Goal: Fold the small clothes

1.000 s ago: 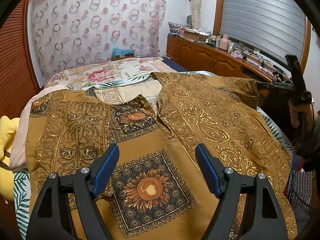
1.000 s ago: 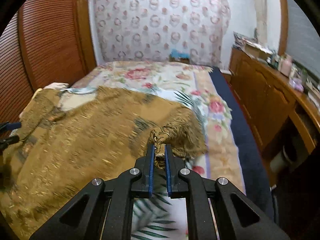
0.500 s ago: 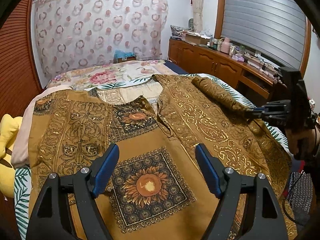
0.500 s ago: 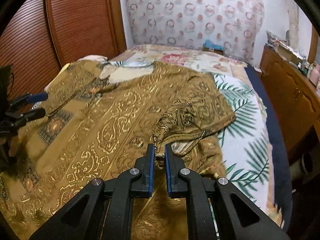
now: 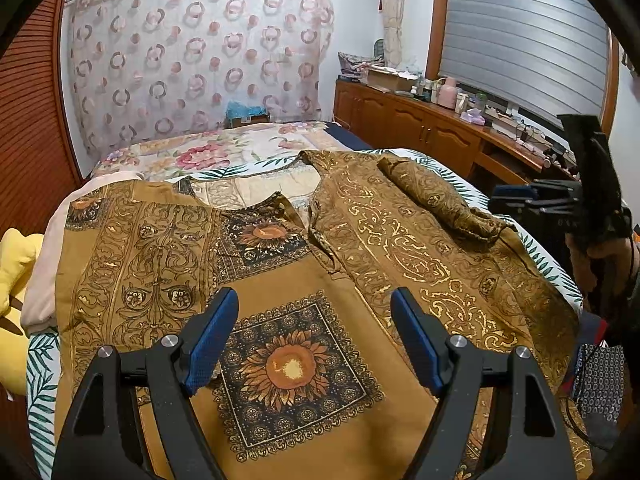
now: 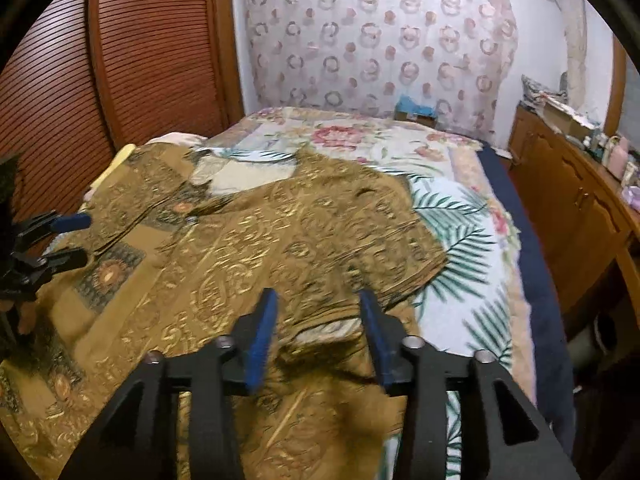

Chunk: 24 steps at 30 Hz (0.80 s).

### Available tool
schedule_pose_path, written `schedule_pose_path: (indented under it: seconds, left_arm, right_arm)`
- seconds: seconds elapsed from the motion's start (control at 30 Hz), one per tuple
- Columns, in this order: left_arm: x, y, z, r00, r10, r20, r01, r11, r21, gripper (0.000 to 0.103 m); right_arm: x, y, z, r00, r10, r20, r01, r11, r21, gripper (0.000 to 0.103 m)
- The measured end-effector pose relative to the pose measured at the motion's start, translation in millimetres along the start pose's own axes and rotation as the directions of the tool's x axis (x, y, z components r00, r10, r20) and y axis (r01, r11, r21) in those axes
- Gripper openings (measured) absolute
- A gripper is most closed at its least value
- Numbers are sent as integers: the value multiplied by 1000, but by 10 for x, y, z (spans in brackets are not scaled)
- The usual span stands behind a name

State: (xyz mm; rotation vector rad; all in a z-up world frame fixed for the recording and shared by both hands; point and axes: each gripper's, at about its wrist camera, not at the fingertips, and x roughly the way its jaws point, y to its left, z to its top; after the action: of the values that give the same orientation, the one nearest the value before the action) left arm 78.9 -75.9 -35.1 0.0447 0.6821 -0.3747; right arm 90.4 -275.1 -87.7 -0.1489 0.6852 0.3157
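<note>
A mustard-brown shirt (image 5: 304,280) printed with gold scrollwork and dark sunflower squares lies spread flat, front up, across the bed (image 5: 192,156). Its neckline points toward the far end. One sleeve (image 5: 436,204) is folded inward, resting rumpled on the shirt's gold-patterned side; the sleeve's edge looks bunched.

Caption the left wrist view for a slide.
Open left gripper hovers above a patterned brown shirt spread on the bed, its sleeve folded inward.

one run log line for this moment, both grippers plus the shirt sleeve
left gripper: open, over sunflower panel | right gripper: open, empty | brown gold-patterned shirt: spread on bed | its sleeve: folded onto shirt body
</note>
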Motion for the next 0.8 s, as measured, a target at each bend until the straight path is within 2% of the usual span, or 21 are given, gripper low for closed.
schedule_pose_path:
  seconds: [0.27,0.47,0.67,0.7,0.73,0.8]
  left_arm:
    - [-14,23,26,1000,-6,6,6,1000,-4,79]
    - [-13,32,18,1000,-7,0,7,1000,-6,79]
    - [-18,40,8,1000,-8,-1,8,1000,-8,79]
    - [-18,39,7,1000,-8,-1,8,1000,-7,79]
    - [-18,41,8,1000,-7,-1,7,1000,-7,79]
    - [-20,43,8,1000,-6,-1,6,1000,-9,79]
  right_arm:
    - [389,-271,39,997,-27,-73,33,995,91,49]
    - [782,-539,138,989,14,-150,17,979,203,49]
    - [869,-603,245,989,46,-144,-11,973,230,49]
    - [886,-586,259,988,40,-147,-6,975,221,48]
    - [905,-570,272,988,33,-149,-1,978,211,39]
    - [889,-587,255,989,19,-148,9,983,185,28]
